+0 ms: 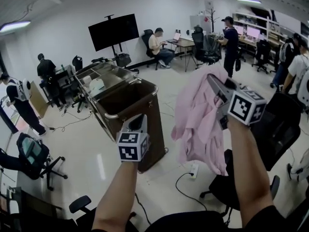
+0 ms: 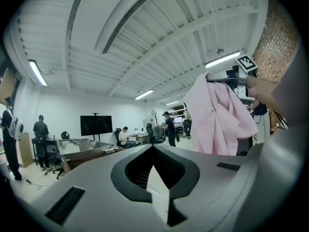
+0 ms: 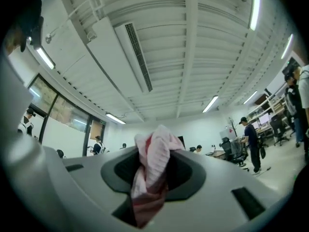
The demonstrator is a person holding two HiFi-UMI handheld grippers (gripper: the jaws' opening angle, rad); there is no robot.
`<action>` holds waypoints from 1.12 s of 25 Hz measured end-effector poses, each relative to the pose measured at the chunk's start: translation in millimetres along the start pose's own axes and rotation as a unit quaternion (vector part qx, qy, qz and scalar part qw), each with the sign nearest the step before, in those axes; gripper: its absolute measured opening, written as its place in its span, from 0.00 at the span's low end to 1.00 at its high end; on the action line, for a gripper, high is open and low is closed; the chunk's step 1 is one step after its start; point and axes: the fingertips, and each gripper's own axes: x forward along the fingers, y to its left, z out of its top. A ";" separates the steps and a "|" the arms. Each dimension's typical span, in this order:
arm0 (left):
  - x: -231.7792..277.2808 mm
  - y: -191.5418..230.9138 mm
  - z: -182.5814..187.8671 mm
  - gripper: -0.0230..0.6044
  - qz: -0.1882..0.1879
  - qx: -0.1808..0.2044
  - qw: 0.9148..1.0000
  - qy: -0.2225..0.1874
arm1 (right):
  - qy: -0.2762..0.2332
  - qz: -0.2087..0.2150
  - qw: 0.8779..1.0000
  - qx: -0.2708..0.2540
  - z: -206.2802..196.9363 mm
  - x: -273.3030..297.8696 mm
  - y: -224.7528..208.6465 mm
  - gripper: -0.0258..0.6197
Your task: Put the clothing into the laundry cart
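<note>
A pink garment [image 1: 198,120] hangs in the air right of centre, bunched at its top in my right gripper [image 1: 216,84], which is shut on it. In the right gripper view the pink cloth [image 3: 153,158] fills the gap between the jaws of the right gripper [image 3: 153,146]. The brown laundry cart [image 1: 145,83] stands open-topped to the left of the garment, and its inside looks dark. My left gripper [image 1: 138,117] is held low in front of the cart's near corner. Its jaws are shut with nothing in them [image 2: 153,149]. From the left gripper view the hanging garment [image 2: 219,120] is at the right.
A black office chair [image 1: 280,129] stands right behind the garment, and another chair [image 1: 34,153] at the lower left. A power strip with cable [image 1: 193,170] lies on the floor near the cart. People sit and stand at desks at the back, by a wall screen [image 1: 114,30].
</note>
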 end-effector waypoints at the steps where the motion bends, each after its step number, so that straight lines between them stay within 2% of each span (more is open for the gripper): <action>1: -4.2 9.0 4.4 0.04 0.008 0.000 1.000 -0.002 | -0.002 0.011 1.000 -0.004 0.9 11.4 12.6 0.26; 7: -28.9 62.9 20.5 0.04 0.056 0.001 0.998 -0.008 | 0.003 0.062 0.998 0.021 -5.5 65.7 64.2 0.26; 17: -41.7 132.9 26.6 0.04 0.128 -0.003 0.992 -0.008 | -0.018 0.144 0.988 0.045 3.1 149.3 119.9 0.25; 24: -27.2 177.2 21.2 0.04 0.168 0.003 0.986 0.006 | -0.016 0.187 0.980 0.063 -19.0 227.2 140.2 0.25; 28: -4.8 194.1 20.2 0.04 0.189 0.009 0.982 0.008 | -0.009 0.206 0.976 0.065 -36.5 269.4 136.7 0.25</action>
